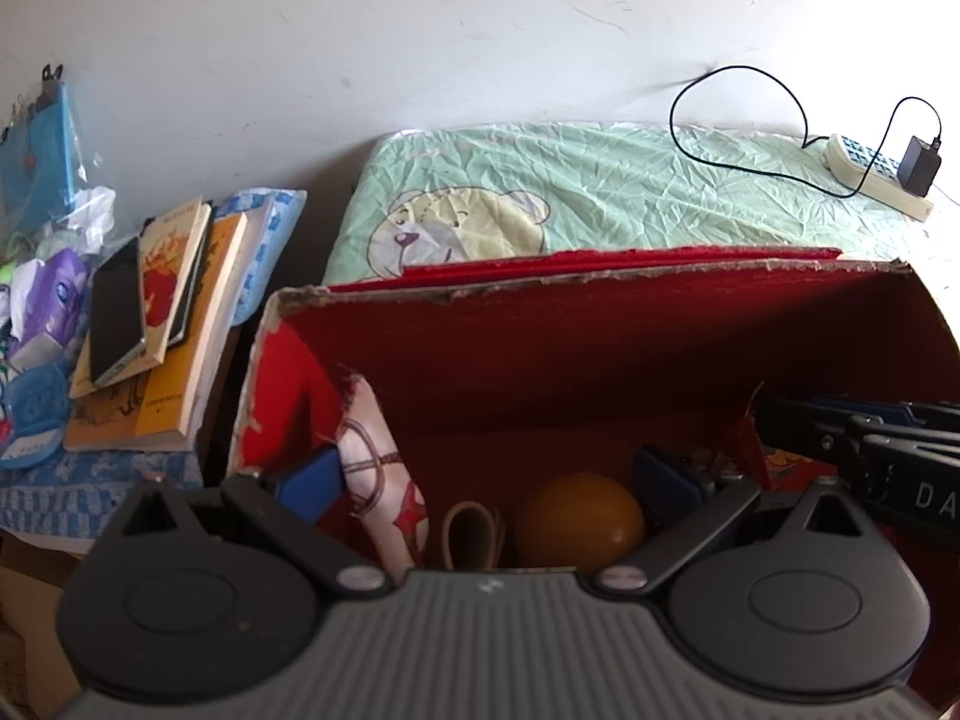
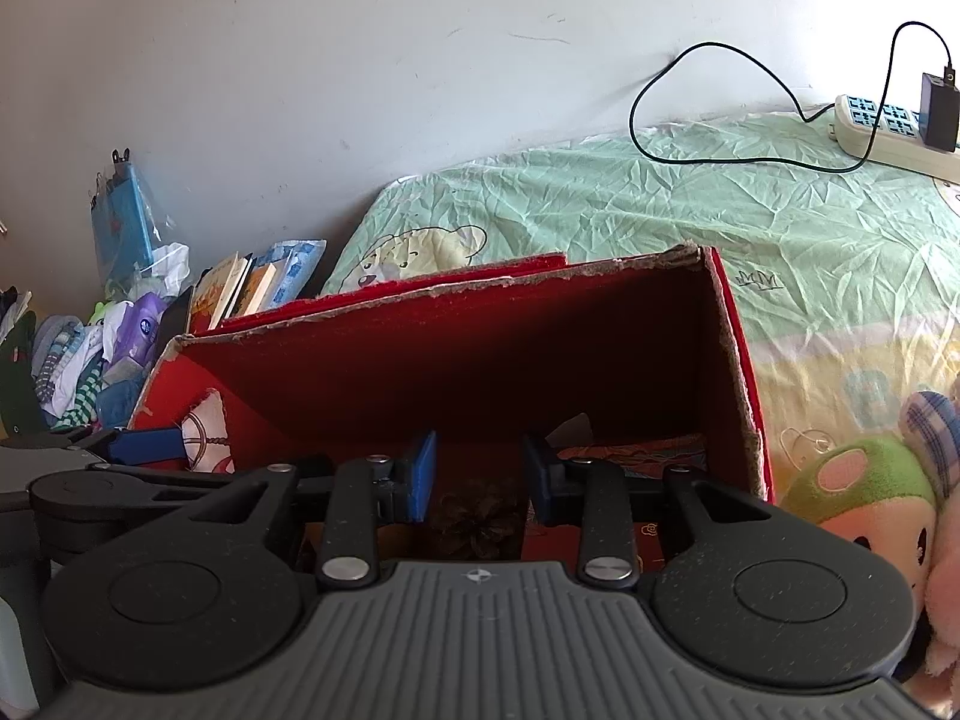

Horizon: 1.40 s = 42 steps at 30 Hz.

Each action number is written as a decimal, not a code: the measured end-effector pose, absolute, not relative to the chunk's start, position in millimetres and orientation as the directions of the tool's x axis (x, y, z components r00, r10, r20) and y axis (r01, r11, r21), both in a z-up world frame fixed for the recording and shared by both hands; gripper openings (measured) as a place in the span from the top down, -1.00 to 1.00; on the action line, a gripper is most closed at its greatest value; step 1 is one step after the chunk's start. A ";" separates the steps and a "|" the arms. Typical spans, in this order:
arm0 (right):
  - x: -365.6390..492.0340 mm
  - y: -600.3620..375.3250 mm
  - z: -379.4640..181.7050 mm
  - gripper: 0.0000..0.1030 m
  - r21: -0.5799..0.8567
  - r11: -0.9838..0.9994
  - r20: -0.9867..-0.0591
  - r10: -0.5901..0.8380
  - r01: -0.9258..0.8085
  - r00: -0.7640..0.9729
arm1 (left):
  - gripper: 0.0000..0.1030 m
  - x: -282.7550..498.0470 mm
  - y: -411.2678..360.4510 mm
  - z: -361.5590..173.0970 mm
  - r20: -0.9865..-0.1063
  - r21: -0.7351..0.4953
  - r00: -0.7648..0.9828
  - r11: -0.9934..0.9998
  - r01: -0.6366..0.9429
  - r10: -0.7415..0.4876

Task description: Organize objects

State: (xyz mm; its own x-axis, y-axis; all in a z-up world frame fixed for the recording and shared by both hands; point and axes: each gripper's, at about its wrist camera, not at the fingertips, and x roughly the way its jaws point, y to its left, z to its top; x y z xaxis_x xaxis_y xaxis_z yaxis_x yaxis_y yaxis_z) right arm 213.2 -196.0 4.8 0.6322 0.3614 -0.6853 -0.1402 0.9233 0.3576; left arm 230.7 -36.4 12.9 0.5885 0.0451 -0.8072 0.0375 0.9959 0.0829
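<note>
Both wrist cameras peer forward and down from close above the near rim of the open red cardboard box (image 1: 600, 354) (image 2: 480, 354), left view toward its left half, right view toward its right; both share its far wall.

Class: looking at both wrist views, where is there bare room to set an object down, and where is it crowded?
Free: the green sheet between the red box and the power strip. Crowded: the box floor, with an orange ball, a pine cone and a patterned cloth; also the books and bags at left.
</note>
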 end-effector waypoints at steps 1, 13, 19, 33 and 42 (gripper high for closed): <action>213.2 -196.3 4.7 0.34 0.358 0.923 -0.685 0.362 -0.140 0.632 | -0.96 230.8 -36.8 12.8 -0.808 0.088 0.586 0.996 0.034 0.051; 211.9 -196.8 5.3 0.34 0.360 0.922 -0.680 0.363 -0.141 0.637 | -0.96 230.8 -39.4 11.7 -0.809 0.116 0.583 0.993 0.035 0.073; 212.9 -196.7 5.1 0.34 0.369 0.918 -0.677 0.372 -0.145 0.635 | -0.94 231.3 -39.9 10.8 -0.810 0.128 0.581 0.991 0.035 0.084; 209.7 -197.5 6.5 0.33 0.371 0.916 -0.661 0.374 -0.150 0.650 | -0.93 229.6 -44.3 10.4 -0.806 0.160 0.583 0.986 0.049 0.102; 209.6 -195.2 6.4 0.33 0.360 0.921 -0.668 0.364 -0.146 0.649 | -0.94 230.4 -44.8 9.8 -0.809 0.177 0.576 0.983 0.052 0.115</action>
State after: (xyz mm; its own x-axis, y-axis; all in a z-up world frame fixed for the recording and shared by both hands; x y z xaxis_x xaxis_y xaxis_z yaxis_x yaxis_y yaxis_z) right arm 209.6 -195.2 6.4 0.6492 0.3642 -0.6677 -0.1462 0.9213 0.3604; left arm 230.4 -44.8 9.8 0.5763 0.1153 -0.8091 0.0515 0.9829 0.1768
